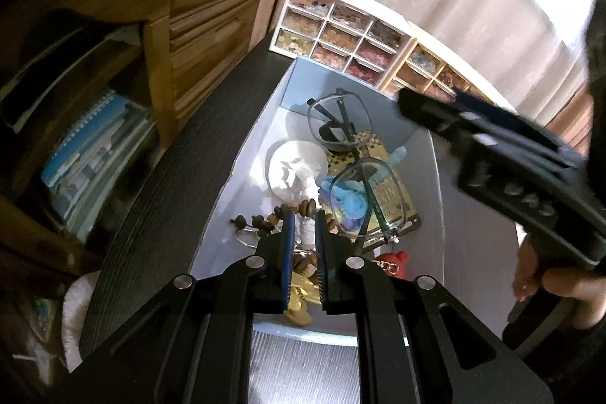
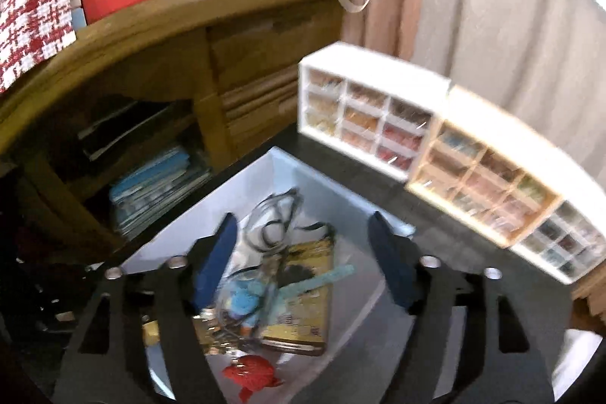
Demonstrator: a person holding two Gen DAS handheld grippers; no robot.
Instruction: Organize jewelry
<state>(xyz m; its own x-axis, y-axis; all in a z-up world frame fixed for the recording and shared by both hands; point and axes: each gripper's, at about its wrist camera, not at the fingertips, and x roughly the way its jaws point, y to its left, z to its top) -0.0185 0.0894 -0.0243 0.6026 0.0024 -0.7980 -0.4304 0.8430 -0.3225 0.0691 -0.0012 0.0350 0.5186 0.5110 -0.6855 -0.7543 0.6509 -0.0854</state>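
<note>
Inside the shallow white box [image 1: 242, 154], the left gripper [image 1: 304, 218] sits low with its ribbed blue pads [image 1: 288, 237] drawn close, a narrow gap between them. A string of brown wooden beads [image 1: 299, 209] crosses at the fingertips; whether the pads actually pinch it cannot be told. Just beyond lie a white plaster skull [image 1: 293, 173], a fuzzy blue lump [image 1: 346, 197], and two clear-rimmed glasses [image 1: 333, 124] over a flat yellow printed card [image 1: 394, 203]. A red knobbly charm [image 1: 392, 262] and a gold figurine [image 1: 299, 305] lie nearer the camera.

The right gripper [image 2: 303, 260] hangs above the same box [image 2: 272, 161], jaws spread wide and empty, blurred. Below it: the card [image 2: 306, 301] and charm [image 2: 252, 375].

Box rests on a dark woodgrain table [image 1: 151, 214]. At its far edge stand small white drawer cabinets [image 1: 341, 33] with clear fronts, filled with coloured beads.
</note>
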